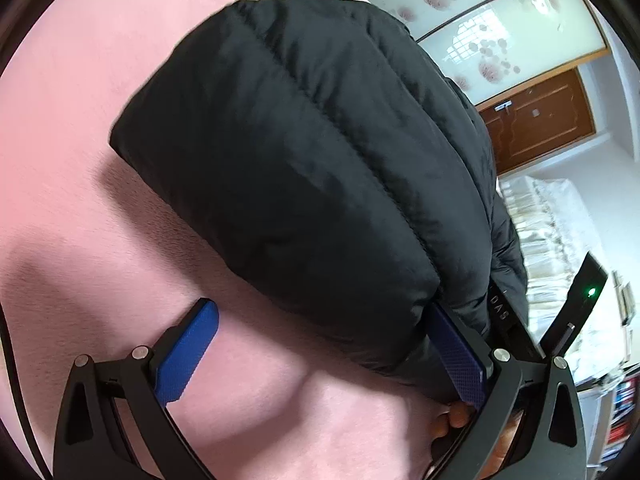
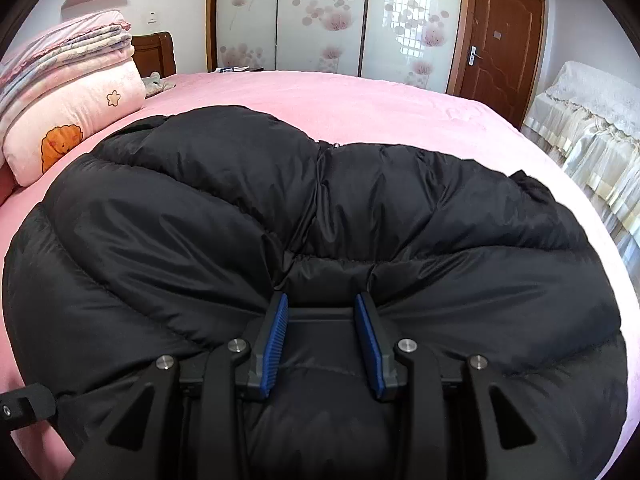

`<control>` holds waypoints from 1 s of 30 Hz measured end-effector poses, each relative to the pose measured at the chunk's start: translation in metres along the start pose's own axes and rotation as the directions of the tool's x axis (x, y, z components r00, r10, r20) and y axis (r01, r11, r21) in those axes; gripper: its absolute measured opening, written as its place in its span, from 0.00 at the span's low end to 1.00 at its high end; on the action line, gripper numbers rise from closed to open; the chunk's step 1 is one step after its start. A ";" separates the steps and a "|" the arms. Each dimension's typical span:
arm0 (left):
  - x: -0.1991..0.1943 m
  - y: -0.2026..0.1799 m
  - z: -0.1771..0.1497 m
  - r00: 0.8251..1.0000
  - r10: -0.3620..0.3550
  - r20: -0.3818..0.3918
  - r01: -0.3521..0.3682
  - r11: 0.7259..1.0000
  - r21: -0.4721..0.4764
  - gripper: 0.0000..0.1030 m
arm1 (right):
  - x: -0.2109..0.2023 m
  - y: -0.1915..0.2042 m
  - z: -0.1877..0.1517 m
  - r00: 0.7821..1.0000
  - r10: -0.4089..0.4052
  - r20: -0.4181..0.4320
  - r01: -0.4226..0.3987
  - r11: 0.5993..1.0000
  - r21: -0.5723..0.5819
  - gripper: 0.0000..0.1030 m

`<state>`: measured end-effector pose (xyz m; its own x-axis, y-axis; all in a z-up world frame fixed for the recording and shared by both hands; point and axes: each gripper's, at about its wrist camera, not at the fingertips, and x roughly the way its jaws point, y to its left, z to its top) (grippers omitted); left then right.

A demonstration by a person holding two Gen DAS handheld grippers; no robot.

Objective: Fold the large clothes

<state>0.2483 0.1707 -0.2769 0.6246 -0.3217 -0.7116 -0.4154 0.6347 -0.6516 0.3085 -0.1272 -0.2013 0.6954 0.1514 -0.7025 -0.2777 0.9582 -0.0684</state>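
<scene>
Black puffer jacket (image 2: 320, 220) lies on the pink bed (image 2: 360, 96). Right gripper (image 2: 322, 320), tilted downward, pinches a jacket fold between narrow fingers. Left gripper (image 1: 320, 344), rolled sideways, spreads wide, its 3 o'clock finger (image 1: 460, 356) under the hem.

The black puffer jacket (image 2: 320, 216) is running off the bottom edge of the right wrist view, hiding the pink bed (image 2: 340, 92) beneath it. The right tool (image 2: 321, 306) fingertips are sinking into a fold, so pad contact is unclear. In the left wrist view, the jacket is covering the left tool's far pad (image 1: 460, 352); fingers (image 1: 452, 420) are only partly showing.
</scene>
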 end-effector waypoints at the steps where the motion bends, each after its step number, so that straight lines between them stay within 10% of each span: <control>1: 0.001 0.003 0.001 1.000 -0.016 -0.002 0.016 1.000 -0.008 0.99 | 0.001 -0.001 0.000 1.000 0.004 -0.001 -0.004 1.000 0.006 0.34; 14: 0.022 0.007 0.016 0.962 -0.252 0.108 0.261 0.962 -0.079 0.99 | 0.005 -0.006 -0.002 1.000 0.028 -0.012 -0.028 0.999 0.029 0.34; 24: 0.039 -0.009 0.040 0.957 -0.229 0.177 0.247 0.965 -0.090 0.99 | 0.007 -0.011 -0.006 0.999 0.035 -0.007 -0.034 0.999 0.032 0.34; 30: 0.023 -0.067 0.039 0.959 -0.123 0.257 0.099 0.990 0.104 0.51 | 0.010 -0.005 -0.011 1.000 0.025 -0.010 -0.024 0.999 0.022 0.34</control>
<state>0.3167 0.1483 -0.2396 0.8196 -0.2059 -0.5347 -0.2808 0.6691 -0.6881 0.3096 -0.1332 -0.2155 0.6814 0.1725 -0.7113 -0.2800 0.9593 -0.0356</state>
